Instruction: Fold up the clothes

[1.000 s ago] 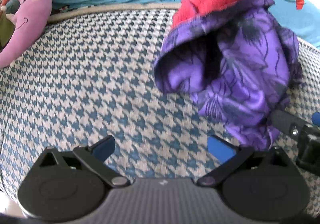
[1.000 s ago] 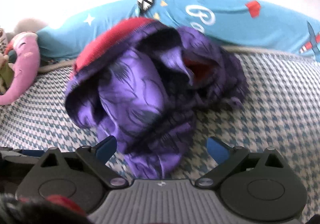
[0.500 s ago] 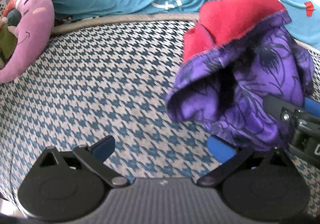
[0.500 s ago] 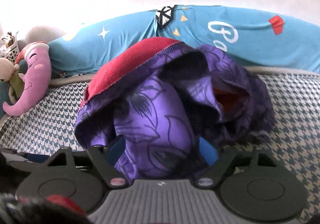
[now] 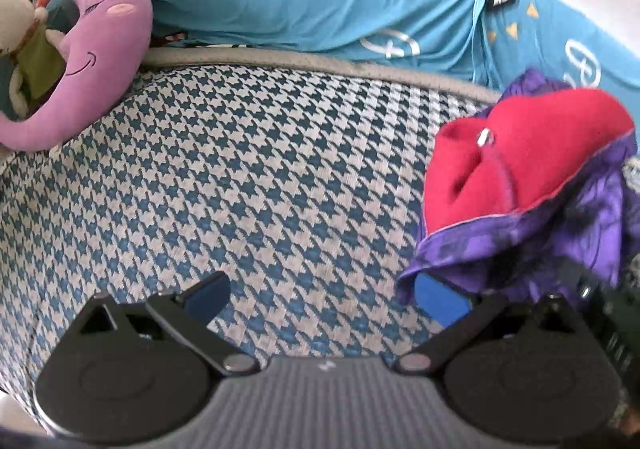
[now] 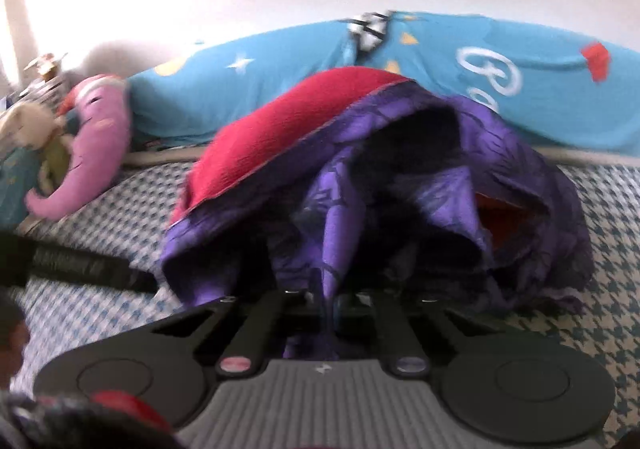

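Spread wide across both views: blue-and-white houndstooth bed cover [image 5: 248,185], backed by a long turquoise printed pillow [image 5: 304,5] along the wall. Visible in the left wrist view only in sharp detail: lilac plush elephant with closed eyes and a smile [image 5: 92,49] at the bed's far left corner, blurred in the right wrist view. Heaped on the cover toward the right: crumpled purple patterned garment with red fleece lining [image 6: 360,185], red side turned up on top. Shown only from the right wrist: right gripper [image 6: 332,301], fingers drawn close together, pinching a purple fold of the garment. Shown best from the left wrist: left gripper [image 5: 320,295], fingers spread wide, holding nothing, right blue fingertip just under the garment's hem.
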### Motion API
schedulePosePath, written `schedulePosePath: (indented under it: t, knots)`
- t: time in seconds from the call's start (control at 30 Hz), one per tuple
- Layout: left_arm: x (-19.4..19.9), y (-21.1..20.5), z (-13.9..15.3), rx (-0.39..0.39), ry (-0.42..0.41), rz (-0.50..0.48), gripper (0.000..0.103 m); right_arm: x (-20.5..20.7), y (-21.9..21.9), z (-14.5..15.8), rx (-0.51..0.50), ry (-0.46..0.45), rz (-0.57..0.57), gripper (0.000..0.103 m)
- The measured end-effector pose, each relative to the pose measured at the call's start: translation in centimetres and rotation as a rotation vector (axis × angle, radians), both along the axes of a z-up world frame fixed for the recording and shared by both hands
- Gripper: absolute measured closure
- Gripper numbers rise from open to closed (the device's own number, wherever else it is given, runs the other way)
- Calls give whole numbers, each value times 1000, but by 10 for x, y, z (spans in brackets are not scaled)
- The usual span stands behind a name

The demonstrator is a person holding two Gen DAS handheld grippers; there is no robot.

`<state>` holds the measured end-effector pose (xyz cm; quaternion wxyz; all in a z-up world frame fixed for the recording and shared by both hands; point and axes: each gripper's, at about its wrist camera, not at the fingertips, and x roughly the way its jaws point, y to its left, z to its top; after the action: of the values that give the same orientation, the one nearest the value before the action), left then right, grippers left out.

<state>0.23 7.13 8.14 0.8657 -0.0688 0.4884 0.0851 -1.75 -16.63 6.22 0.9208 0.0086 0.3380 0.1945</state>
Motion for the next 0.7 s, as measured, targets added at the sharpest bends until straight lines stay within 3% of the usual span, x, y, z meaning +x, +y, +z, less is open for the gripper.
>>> schedulePosePath:
  t: [0.3, 0.47, 0.6, 0.7]
  knots:
    - [-18, -6, 18, -44, -121, -31, 0, -45, 31, -19, -106, 21, 238, 96]
    - [-16, -12, 18, -68, -170, -65, 0, -60, 37, -30, -170, 29, 292, 96]
    - [-6, -20, -4, -87, -80, -92, 0, -64, 29, -25, -148, 50, 300, 89]
    - [-2, -28, -21, -39, -28, -77, 0, -68, 14, -13, -104, 51, 285, 89]
